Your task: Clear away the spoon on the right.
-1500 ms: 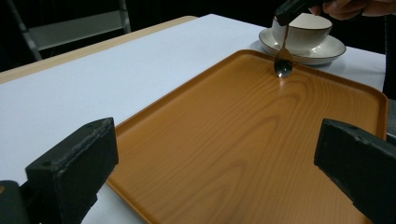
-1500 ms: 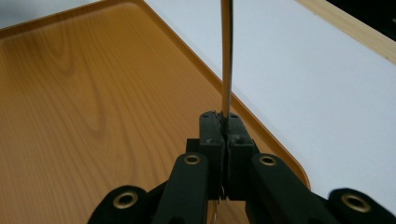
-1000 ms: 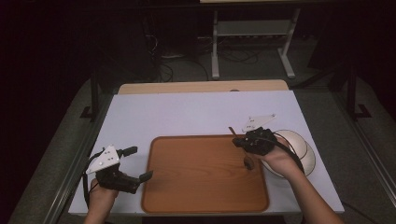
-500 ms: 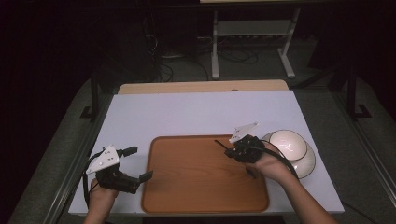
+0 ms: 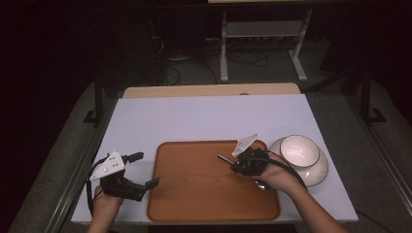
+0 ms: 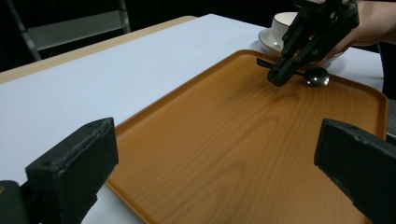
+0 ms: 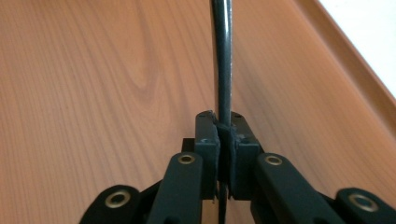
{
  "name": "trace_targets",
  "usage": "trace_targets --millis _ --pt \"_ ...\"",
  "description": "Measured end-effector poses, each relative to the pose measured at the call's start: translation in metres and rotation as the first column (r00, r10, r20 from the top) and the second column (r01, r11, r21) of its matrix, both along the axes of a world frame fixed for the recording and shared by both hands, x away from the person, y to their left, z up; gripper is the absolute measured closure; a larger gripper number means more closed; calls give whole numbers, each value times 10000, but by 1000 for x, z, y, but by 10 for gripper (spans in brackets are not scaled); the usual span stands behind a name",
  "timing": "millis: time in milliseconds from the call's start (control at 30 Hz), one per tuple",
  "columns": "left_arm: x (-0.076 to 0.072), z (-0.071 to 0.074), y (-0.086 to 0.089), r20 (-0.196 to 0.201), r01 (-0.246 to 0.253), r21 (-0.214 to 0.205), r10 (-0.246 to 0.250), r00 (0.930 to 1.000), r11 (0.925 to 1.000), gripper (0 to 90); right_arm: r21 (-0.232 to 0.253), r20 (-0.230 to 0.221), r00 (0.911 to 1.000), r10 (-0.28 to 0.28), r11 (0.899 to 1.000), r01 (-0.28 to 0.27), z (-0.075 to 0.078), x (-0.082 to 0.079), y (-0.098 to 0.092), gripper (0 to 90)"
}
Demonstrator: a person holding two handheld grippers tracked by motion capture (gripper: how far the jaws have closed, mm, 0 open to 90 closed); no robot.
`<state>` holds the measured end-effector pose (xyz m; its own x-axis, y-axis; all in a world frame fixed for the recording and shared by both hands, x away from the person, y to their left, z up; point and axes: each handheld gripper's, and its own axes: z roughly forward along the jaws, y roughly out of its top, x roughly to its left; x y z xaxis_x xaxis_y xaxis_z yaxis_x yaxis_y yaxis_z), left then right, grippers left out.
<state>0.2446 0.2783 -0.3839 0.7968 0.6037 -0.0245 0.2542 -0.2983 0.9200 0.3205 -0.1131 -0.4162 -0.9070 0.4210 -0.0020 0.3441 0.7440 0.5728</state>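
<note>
From above, the right gripper [image 5: 232, 164] lay low over the tray [image 5: 194, 204], clamped on a spoon [image 5: 224, 158]. The left gripper [image 6: 210, 163] gaped empty at the tray's near edge. The right gripper view showed its jaws easing, handle pinched.

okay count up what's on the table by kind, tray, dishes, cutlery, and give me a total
Tray: 1
Cup: 1
Saucer: 1
Spoon: 1, its handle clamped in the right gripper
Total: 4
</note>
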Motion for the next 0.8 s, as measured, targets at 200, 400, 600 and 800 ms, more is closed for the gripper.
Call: trace_targets --millis 200,400,600,800 --pt "-1 0 2 -14 -35 -104 35 10000 9999 0 238 -432 9989 -169 9996 179 -1 2 -1 589" --pt "-1 0 0 -22 11 3 -11 10000 10000 0 745 -329 9984 -456 9961 479 0 0 -6 335" --pt "-1 0 2 -21 -31 -51 31 10000 10000 0 1561 339 9953 -904 9842 841 4 -3 -14 167" --pt "-1 0 2 -36 -5 -46 5 10000 10000 0 2227 1032 9848 -1395 9682 1138 11 -6 -22 139"
